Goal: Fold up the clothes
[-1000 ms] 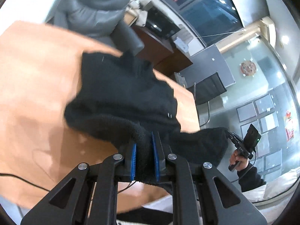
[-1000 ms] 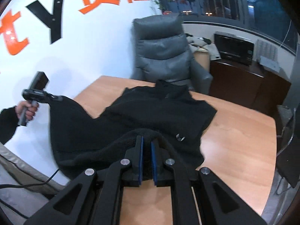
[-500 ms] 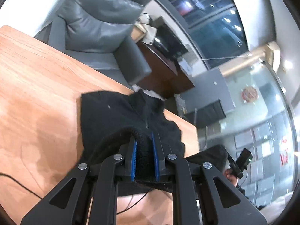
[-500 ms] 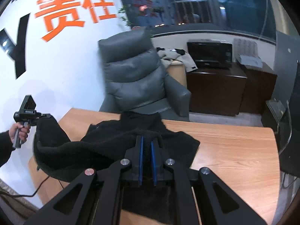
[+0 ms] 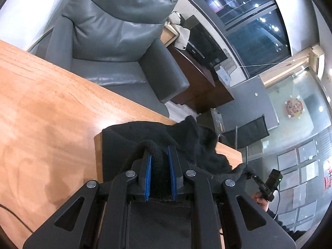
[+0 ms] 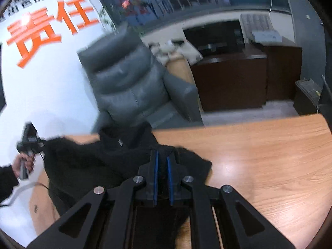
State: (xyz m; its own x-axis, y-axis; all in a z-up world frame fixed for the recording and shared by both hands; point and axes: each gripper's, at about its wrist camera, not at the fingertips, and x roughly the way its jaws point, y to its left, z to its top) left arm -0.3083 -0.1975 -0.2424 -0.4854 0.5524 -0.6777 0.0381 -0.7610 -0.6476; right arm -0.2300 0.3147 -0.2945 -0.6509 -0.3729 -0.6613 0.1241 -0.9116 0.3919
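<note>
Item: one black fleece garment [image 5: 166, 137], held between my two grippers, partly draped on the wooden table [image 5: 51, 108]. Left gripper [image 5: 159, 161]: jaws closed narrow on a thick rolled edge of the fleece, which fills the gap between the blue pads [image 5: 147, 176]. From that pinch the cloth runs forward onto the table, bunches at what looks like a collar near the far table edge, then trails off to my right toward the other hand. Right gripper [image 6: 162, 164]: jaws likewise drawn close with dark cloth between them, so I judge it is holding an edge of the same garment [image 6: 87, 166]; this view is blurred and the exact seam is not clear. From this side the bulk of the fleece lies to the left of the right gripper and slightly ahead, sagging between my two grips. Governing relation: the held edge runs left to right from one gripper to the other, and the collar end lies ahead, toward the gray armchair [image 5: 116, 41]. Judgement: both hands sit equally on the edge, so a fold forward over the body needs them carried together. Risk: slack in the middle may bunch.
</note>
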